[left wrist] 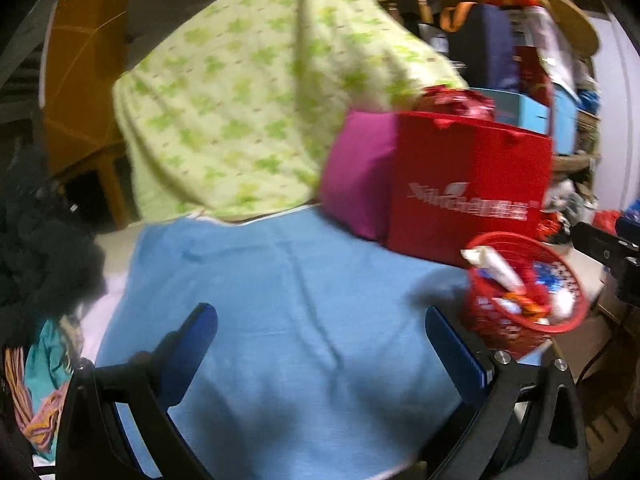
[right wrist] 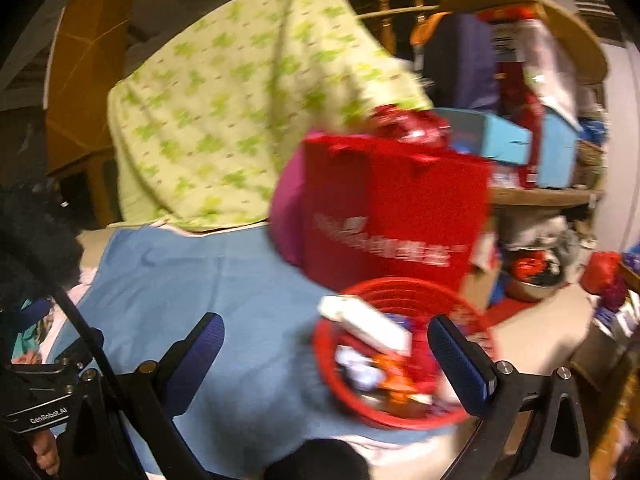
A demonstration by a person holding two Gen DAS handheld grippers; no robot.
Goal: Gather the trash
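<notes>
**2 open grippers over a blue sheet, red basket of trash at its edge**

A blue sheet (left wrist: 288, 300) fills the lower middle of both views, spread flat with a few soft creases. Above it, in the upper left of each frame, a pale green patterned blanket (left wrist: 256, 104) hangs down and meets the sheet's far edge. To the right of the blanket stands a red bag (left wrist: 468, 188) with white lettering, upright on the sheet, and a pink cushion (left wrist: 360, 176) sits just beside it on its left, touching it. Behind them, in the upper right, a wooden shelf (right wrist: 548, 196) holds blue boxes (right wrist: 504, 136) and other blurred clutter.

The red basket (left wrist: 520, 320) sits at the right edge of the sheet, just in front of the red bag. It holds the trash: a white tube-like piece (left wrist: 500, 268) sticking up at its left rim, plus orange, blue and white wrappers too blurred to tell apart. In the right wrist view the basket lies in the lower middle, between the 2 fingers.

The left gripper (left wrist: 320, 344) has its 2 blue-padded fingers spread wide, released, with only sheet between them. The right gripper (right wrist: 326, 356) is likewise spread wide, its right finger (right wrist: 460, 364) in front of the basket's rim; whether it touches is unclear. Both pictures are motion-blurred.
</notes>
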